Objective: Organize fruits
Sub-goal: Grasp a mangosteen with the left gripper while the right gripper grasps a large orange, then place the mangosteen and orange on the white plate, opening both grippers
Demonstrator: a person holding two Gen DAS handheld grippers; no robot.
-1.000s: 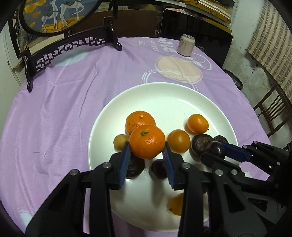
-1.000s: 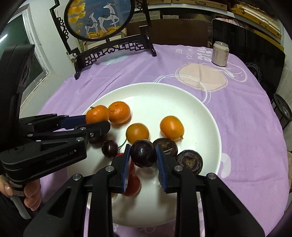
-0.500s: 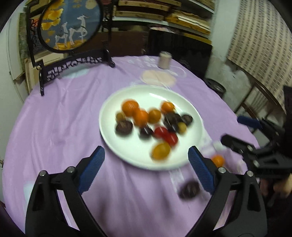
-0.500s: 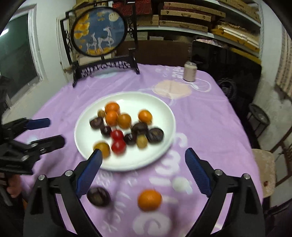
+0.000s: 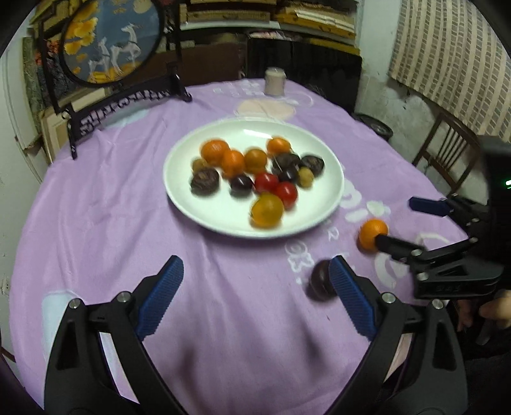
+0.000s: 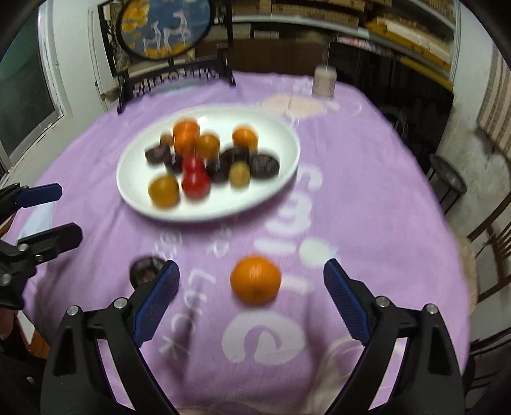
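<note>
A white plate [image 5: 223, 217] [image 6: 223, 121] on the purple cloth holds several oranges, dark plums, red and yellow fruits. Nearer than the plate, a loose orange [image 6: 255, 279] [image 5: 372, 234] lies on the cloth between the wide-apart fingers of my right gripper [image 6: 250, 271] [image 5: 402, 223], and neither pad touches it. A dark plum [image 5: 321, 281] [image 6: 145, 269] rests on the cloth beside it, partly hidden by a finger in each view. My left gripper [image 5: 255, 271] [image 6: 60, 212] is open over bare cloth with nothing between its pads.
A drink can [image 5: 274, 81] [image 6: 324, 81] stands at the far edge of the round table. A black-framed round picture screen [image 5: 111, 41] [image 6: 163, 25] stands at the back left. A wooden chair [image 5: 447, 150] and a stool [image 6: 447, 178] are to the right.
Both grippers were shut on fruit over the plate, left on an orange, right on a dark plum. Both have since opened and drawn back; the orange and plum now lie on the cloth.
</note>
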